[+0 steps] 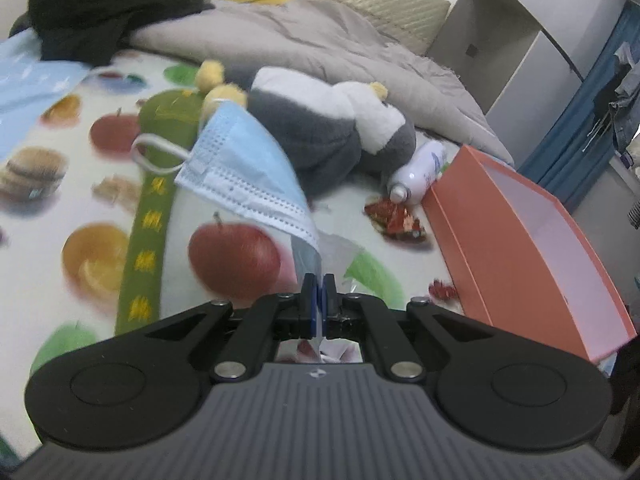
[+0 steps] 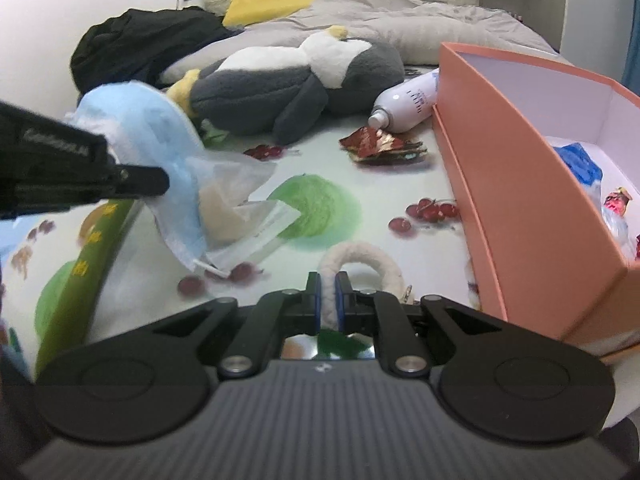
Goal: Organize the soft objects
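Left gripper clenched on blue face mask: limp, featherlight, edge pinch suffices; right gripper grasping fluffy white loop: soft, compressible; orange box at 3 o'clock.

My left jaws pinch a pale blue pleated face mask by one end; it hangs up and left of centre in the left view, its white ear loop dangling, a clear plastic wrapper trailing with it. My right jaws clasp a fluffy cream loop, low at centre of the right view. A grey-and-white plush penguin lies on its side at upper centre. The salmon cardboard box stands open at right.
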`<move>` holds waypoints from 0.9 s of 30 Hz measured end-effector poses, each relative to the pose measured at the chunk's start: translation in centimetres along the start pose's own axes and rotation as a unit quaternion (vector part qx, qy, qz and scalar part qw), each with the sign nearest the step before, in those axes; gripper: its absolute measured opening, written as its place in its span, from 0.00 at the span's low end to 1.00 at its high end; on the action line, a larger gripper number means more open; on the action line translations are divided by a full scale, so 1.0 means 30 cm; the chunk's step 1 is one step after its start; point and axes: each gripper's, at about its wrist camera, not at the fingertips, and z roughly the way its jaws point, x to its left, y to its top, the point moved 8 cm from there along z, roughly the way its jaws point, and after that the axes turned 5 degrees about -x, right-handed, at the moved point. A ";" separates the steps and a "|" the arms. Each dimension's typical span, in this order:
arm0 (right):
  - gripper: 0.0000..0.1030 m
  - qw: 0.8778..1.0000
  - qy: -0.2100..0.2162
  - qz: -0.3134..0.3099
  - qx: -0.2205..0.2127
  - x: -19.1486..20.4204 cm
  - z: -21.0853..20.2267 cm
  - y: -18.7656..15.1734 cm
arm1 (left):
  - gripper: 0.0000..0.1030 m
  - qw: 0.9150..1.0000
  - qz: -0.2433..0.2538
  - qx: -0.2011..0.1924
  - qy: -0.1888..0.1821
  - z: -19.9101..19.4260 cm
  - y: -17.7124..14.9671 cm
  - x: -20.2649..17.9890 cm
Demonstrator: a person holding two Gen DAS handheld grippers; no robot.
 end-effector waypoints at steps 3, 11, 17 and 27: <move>0.11 1.000 0.011 -0.002 0.005 0.014 -0.011 -0.019 | 0.03 1.000 0.011 0.011 0.008 -0.051 -0.052 0.011; 0.25 0.999 0.031 -0.009 0.020 0.050 -0.007 -0.058 | 0.04 0.998 0.015 0.056 0.037 -0.105 -0.149 0.103; 0.55 0.999 0.044 -0.016 0.009 0.068 -0.035 -0.051 | 0.41 0.995 0.034 0.080 0.055 -0.133 -0.191 0.150; 0.65 0.999 0.016 -0.039 -0.011 0.025 -0.046 -0.029 | 0.57 0.994 0.058 0.082 0.053 -0.213 -0.209 0.129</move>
